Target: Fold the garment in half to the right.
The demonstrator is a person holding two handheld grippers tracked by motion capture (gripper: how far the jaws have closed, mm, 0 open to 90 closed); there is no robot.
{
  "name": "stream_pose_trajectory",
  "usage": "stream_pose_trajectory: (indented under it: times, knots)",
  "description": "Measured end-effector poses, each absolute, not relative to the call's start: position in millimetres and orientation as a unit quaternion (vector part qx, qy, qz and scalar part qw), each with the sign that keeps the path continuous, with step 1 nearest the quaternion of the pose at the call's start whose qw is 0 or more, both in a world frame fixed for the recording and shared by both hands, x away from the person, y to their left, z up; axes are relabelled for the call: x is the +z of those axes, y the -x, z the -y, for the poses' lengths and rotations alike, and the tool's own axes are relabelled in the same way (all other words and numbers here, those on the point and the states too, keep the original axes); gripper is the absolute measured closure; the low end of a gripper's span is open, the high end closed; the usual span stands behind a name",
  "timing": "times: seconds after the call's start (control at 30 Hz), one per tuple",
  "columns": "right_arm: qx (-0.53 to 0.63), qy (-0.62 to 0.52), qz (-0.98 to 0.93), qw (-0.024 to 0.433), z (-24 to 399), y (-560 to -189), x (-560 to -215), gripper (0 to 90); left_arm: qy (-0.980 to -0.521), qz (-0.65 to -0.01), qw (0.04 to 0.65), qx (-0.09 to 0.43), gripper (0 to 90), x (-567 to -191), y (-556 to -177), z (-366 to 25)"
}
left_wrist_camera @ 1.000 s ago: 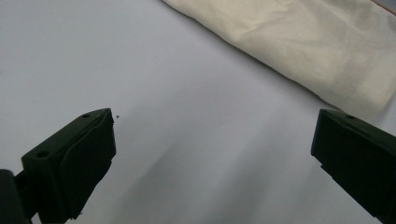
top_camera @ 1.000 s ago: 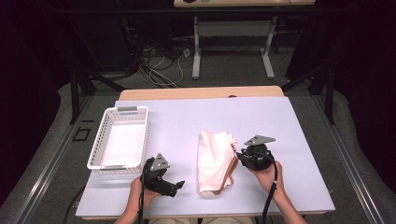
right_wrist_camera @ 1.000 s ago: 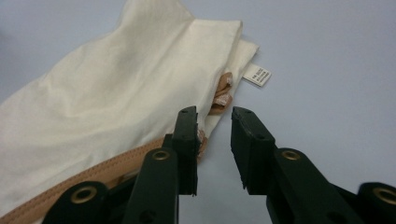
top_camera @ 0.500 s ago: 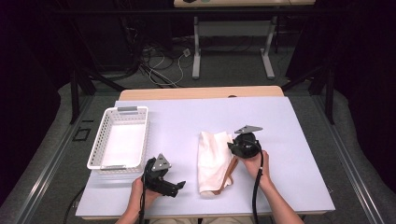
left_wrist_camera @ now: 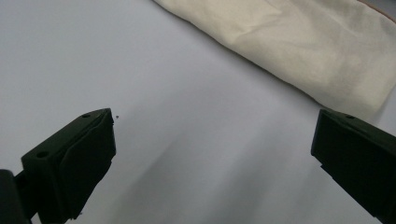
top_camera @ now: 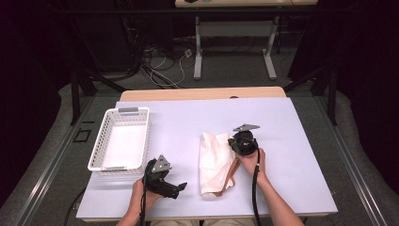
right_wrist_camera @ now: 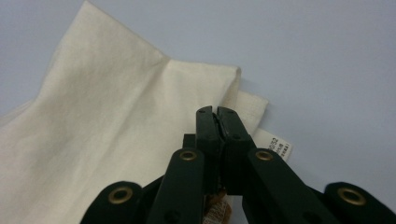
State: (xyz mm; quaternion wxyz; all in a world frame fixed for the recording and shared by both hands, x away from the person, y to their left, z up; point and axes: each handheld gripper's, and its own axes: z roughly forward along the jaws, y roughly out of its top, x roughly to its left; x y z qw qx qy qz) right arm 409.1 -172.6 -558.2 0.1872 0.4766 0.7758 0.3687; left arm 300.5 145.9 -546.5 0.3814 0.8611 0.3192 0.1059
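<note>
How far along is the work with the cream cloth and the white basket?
Done: the cream cloth lies folded on the table. In hand: the right gripper has just closed at its edge, apparently pinching it. Left: the left gripper waits open, and the white basket holds nothing.

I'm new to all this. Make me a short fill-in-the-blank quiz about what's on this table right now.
1. The cloth lies folded on the table; its colour is ____.
2. The white basket holds ____.
3. The jaws of the left gripper stand ____.
4. The jaws of the right gripper are ____, at the cloth's edge by its small label.

Missing words: cream; nothing; open; shut
</note>
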Motion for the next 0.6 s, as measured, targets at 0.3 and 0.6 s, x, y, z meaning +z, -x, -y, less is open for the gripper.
stream_pose_trajectory:
  times: [0.3,0.6]
  knots:
    - [0.377,-0.477,-0.763,0.22,178.6,-398.7,-545.0,88.0,-0.858,-0.321,0.387,0.103,0.0,-545.4,-300.5,-147.9]
    - [0.354,-0.492,-0.765,0.217,182.0,-397.8,-547.6,87.6,-0.862,-0.319,0.38,0.101,0.0,-546.7,-300.6,-146.3]
